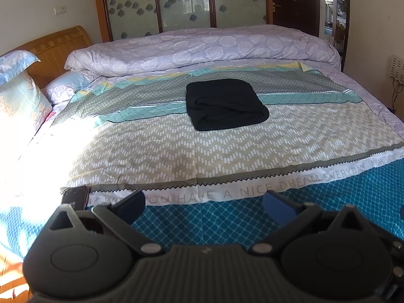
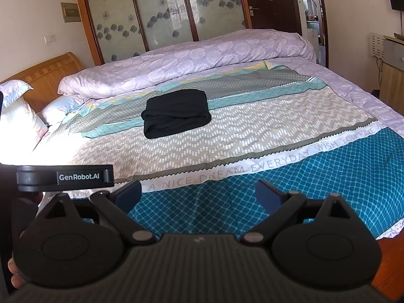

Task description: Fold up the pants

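The black pants (image 1: 226,103) lie folded into a compact rectangle in the middle of the patterned bedspread (image 1: 151,149), well beyond both grippers. The same pants (image 2: 175,113) appear left of centre in the right wrist view. My left gripper (image 1: 203,204) hangs open over the blue near edge of the bed, holding nothing. My right gripper (image 2: 198,192) is also open and empty above the same blue band (image 2: 277,189). The top of the left gripper's body (image 2: 64,178) shows at the lower left of the right wrist view.
A rolled lilac duvet (image 1: 202,48) lies across the far side of the bed. Pillows (image 1: 20,96) and a wooden headboard (image 1: 55,50) stand at the left. A dark phone (image 1: 75,197) rests on the near left edge. A cabinet (image 2: 391,75) stands at the right.
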